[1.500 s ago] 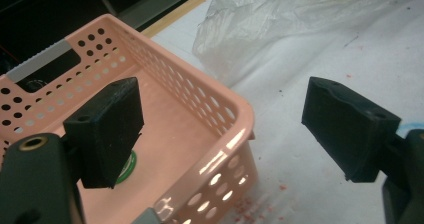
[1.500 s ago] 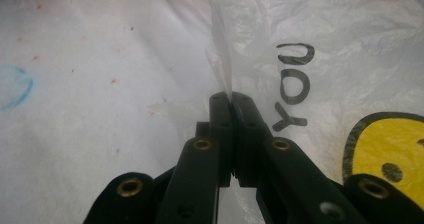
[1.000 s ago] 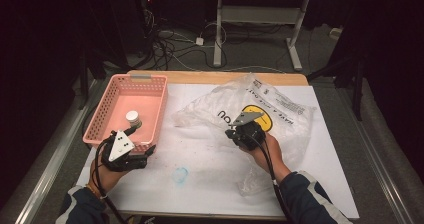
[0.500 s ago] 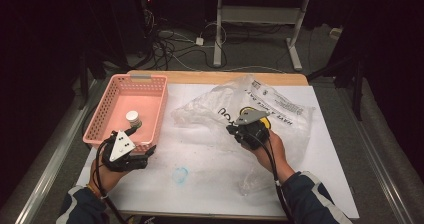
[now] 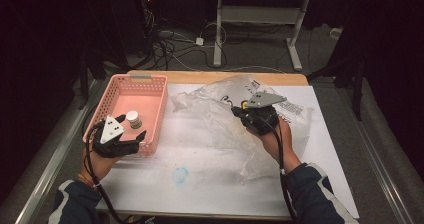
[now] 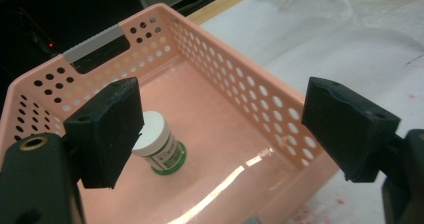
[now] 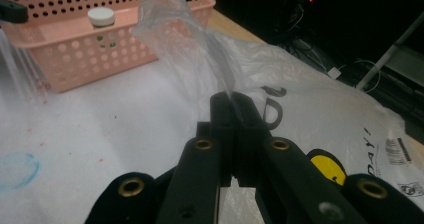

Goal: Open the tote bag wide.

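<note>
From above, my right gripper (image 5: 240, 110) pinches the clear plastic bag (image 5: 220, 119) and holds a fold of it up over the white sheet (image 5: 200, 184); my left gripper (image 5: 131, 140) sits at the near edge of the pink basket (image 5: 145, 81). Through the left gripper view, my jaws stand wide apart around nothing, the small white-lidded jar (image 6: 160, 139) upright in the basket beyond. Through the right gripper view, my jaws are clamped together on the bag's film.
</note>
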Action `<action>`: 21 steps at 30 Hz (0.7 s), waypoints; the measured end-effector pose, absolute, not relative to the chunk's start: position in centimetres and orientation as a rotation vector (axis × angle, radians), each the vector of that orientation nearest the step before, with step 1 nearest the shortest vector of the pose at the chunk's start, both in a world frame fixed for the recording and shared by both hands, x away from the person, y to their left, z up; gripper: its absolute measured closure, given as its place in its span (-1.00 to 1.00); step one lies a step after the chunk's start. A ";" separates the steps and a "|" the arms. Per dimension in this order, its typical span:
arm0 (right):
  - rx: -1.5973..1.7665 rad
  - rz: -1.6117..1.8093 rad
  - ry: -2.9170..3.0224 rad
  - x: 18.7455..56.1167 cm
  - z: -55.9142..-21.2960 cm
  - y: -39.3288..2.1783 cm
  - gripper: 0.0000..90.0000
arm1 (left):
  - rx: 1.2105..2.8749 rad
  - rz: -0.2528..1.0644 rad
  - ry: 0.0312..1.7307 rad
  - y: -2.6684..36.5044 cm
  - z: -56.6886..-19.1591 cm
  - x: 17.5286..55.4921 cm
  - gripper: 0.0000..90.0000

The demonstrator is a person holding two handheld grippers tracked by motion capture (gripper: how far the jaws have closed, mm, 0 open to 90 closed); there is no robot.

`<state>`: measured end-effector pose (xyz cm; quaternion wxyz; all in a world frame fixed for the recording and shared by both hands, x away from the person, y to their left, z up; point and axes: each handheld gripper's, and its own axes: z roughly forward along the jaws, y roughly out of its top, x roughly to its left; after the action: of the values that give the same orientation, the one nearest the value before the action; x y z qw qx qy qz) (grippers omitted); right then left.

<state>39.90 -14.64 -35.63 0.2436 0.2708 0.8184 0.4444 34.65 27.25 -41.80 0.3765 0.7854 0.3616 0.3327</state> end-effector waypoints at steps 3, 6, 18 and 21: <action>0.743 1.244 2.196 39.9 -34.9 -15.1 1.00 | 2.022 0.848 0.956 27.5 -41.5 35.8 -0.62; 0.737 1.291 2.138 39.8 -33.8 -15.6 1.00 | 2.054 0.843 0.976 27.6 -41.2 36.9 -0.62; 0.741 1.377 2.030 39.4 -32.5 -17.2 1.00 | 2.223 0.795 1.008 27.0 -40.5 40.7 -0.60; 0.728 1.386 2.035 39.2 -32.3 -17.3 1.00 | 2.250 0.812 1.011 27.0 -39.9 41.3 -0.59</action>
<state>39.20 -17.27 -32.33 0.2832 0.2720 0.7602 0.5177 41.27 26.98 -39.86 0.2693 0.8345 0.3749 0.3010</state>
